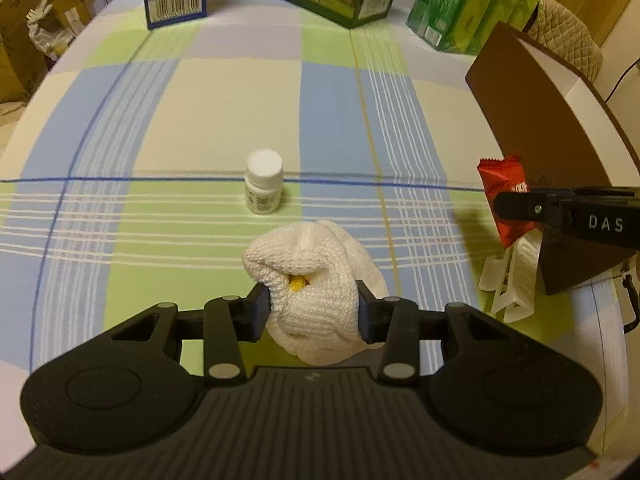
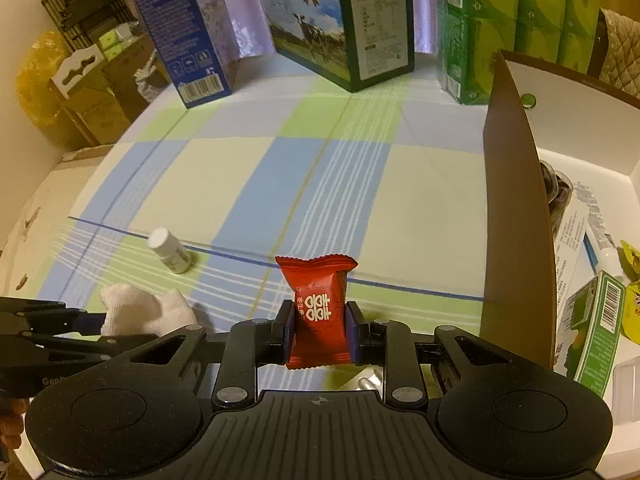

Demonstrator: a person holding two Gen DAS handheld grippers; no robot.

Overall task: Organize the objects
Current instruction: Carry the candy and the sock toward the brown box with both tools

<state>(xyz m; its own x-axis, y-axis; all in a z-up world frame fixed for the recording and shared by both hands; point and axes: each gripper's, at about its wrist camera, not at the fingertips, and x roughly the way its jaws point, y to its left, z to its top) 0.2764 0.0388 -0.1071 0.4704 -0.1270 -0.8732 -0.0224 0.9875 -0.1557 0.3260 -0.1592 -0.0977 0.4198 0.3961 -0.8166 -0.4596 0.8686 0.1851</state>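
Two things are held at once: a white cloth (image 1: 316,284) is clamped in the left gripper (image 1: 312,308) near the bench's front edge, and a red candy packet (image 2: 318,312) in the right gripper (image 2: 318,330). Carrying to the brown box (image 2: 516,240) at the right edge is judged next; the white bottle (image 1: 263,186) is left mid-bench.

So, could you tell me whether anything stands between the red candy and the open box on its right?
Only the box's own brown wall, which rises between the candy and the inside.

Red candy packet (image 2: 319,312) in right claw (image 2: 319,330)
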